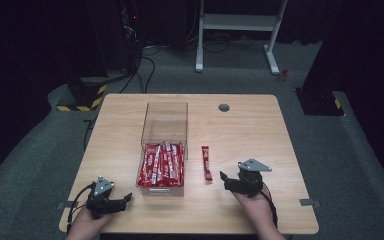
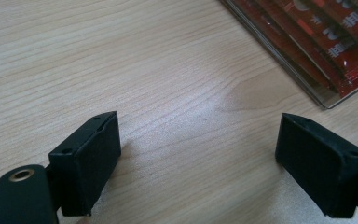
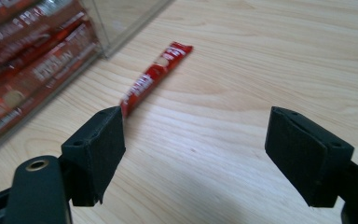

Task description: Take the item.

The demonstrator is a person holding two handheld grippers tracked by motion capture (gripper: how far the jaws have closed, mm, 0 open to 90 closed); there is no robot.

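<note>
Packet (image 1: 206,162) lying loose on bench (image 1: 280,150), long axis pointing away from person, just ahead-left of right gripper (image 1: 228,181); fingers (image 3: 98,149) spread, empty. Left gripper (image 1: 122,200) sitting farther off, fingers spread too.

Bare table (image 1: 260,145) right of clear box (image 1: 164,120) (one loose red packet (image 1: 206,162))

The table (image 1: 240,125) has a light wood-grain top with rounded corners and a round grey cable port (image 1: 224,107) near its far edge. It stands on grey carpet (image 1: 360,165). Beyond it, a white metal frame (image 1: 237,22) with two feet rests on the floor. Black cables (image 1: 145,65) run across the carpet toward dark equipment at the far left. Two black bases with yellow-black hazard stripes (image 1: 82,97) sit left and right. The surroundings are dark; light falls mainly on the table.
</note>
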